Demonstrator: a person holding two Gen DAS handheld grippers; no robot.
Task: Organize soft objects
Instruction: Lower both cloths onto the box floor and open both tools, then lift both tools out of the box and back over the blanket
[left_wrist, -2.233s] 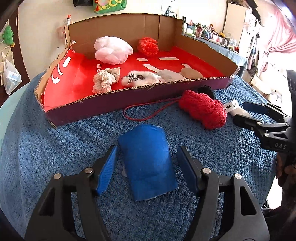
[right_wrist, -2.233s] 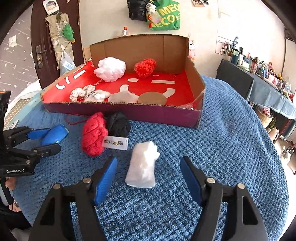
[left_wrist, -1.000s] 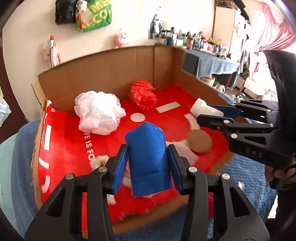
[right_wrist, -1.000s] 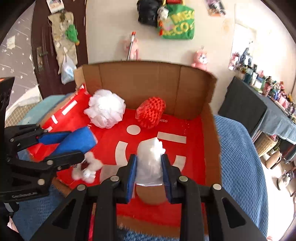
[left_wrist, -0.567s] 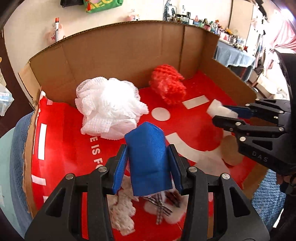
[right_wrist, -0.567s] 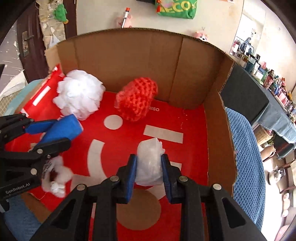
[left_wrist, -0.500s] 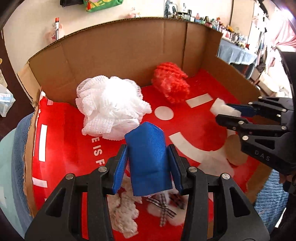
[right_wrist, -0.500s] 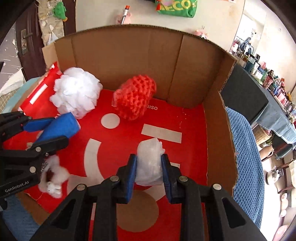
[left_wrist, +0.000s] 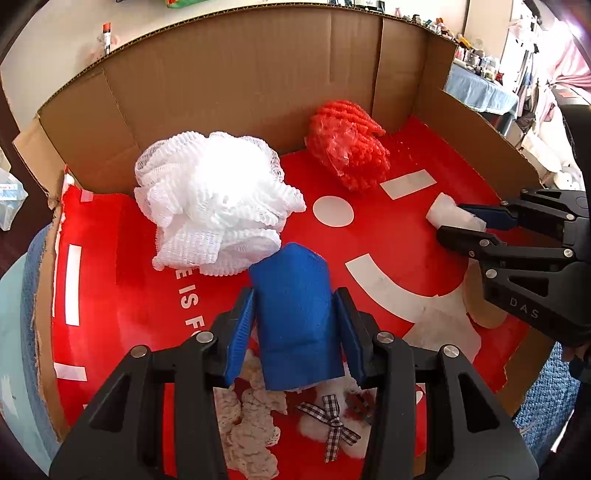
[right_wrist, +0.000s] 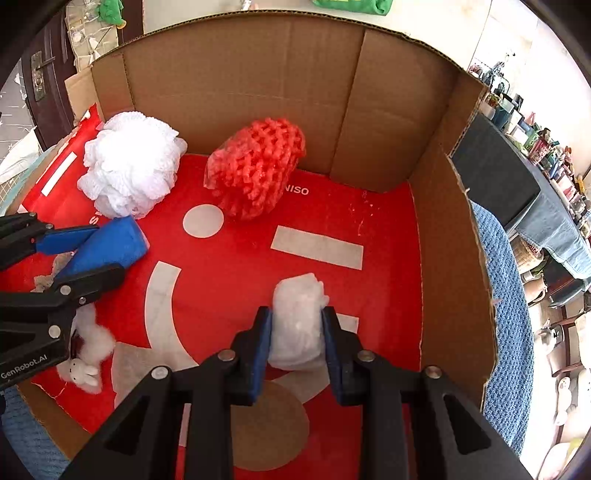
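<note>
My left gripper (left_wrist: 295, 336) is shut on a blue soft roll (left_wrist: 295, 317) and holds it over the red floor of the cardboard box (left_wrist: 229, 70), just in front of a white mesh pouf (left_wrist: 214, 203). The roll also shows in the right wrist view (right_wrist: 107, 247). My right gripper (right_wrist: 295, 339) is shut on a white soft wad (right_wrist: 297, 325) over the box's right half; it also shows in the left wrist view (left_wrist: 454, 218). A red knitted net ball (right_wrist: 255, 170) lies against the back wall.
Under my left gripper lie a cream crocheted piece (left_wrist: 251, 424) and a white fluffy bunny with a checked bow (left_wrist: 332, 424). The box walls (right_wrist: 450, 240) rise at the back and right. A blue knitted cloth (right_wrist: 509, 295) covers the table around the box.
Both grippers have carried their soft objects from the blue cloth into the box and, in the last half second, lowered a little deeper toward its floor.
</note>
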